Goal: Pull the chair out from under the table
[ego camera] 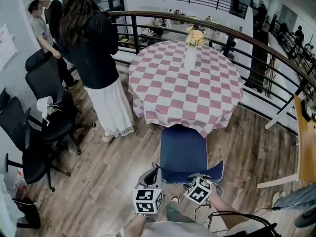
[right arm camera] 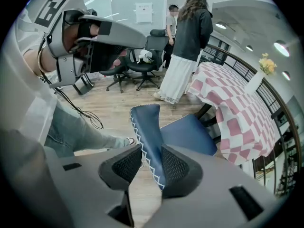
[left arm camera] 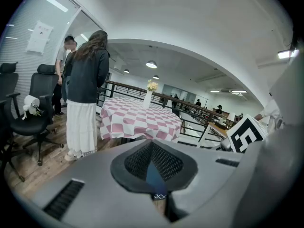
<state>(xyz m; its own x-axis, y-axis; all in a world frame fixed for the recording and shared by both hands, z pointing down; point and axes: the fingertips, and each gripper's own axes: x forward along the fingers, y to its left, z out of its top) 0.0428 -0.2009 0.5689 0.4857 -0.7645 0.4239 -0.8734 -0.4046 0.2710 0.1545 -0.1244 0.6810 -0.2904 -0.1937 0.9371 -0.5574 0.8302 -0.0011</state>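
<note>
A blue chair (ego camera: 183,149) stands with its seat partly under the round table (ego camera: 185,85), which has a pink and white checked cloth. Both grippers are at its backrest (ego camera: 193,173). My left gripper (ego camera: 154,172) is at the backrest's left end. In the left gripper view its jaws (left arm camera: 154,167) are shut with a sliver of blue fabric pinched between them. My right gripper (ego camera: 196,177) points steeply down over the backrest's top edge. In the right gripper view that gripper (right arm camera: 146,163) has the white-stitched backrest (right arm camera: 147,127) between its pads, which are shut on it.
A person in a dark jacket and white skirt (ego camera: 101,68) stands left of the table, with others behind. Black office chairs (ego camera: 47,115) line the left wall. A white vase with flowers (ego camera: 191,53) is on the table. A curved railing (ego camera: 259,46) runs behind; wooden furniture (ego camera: 306,147) stands right.
</note>
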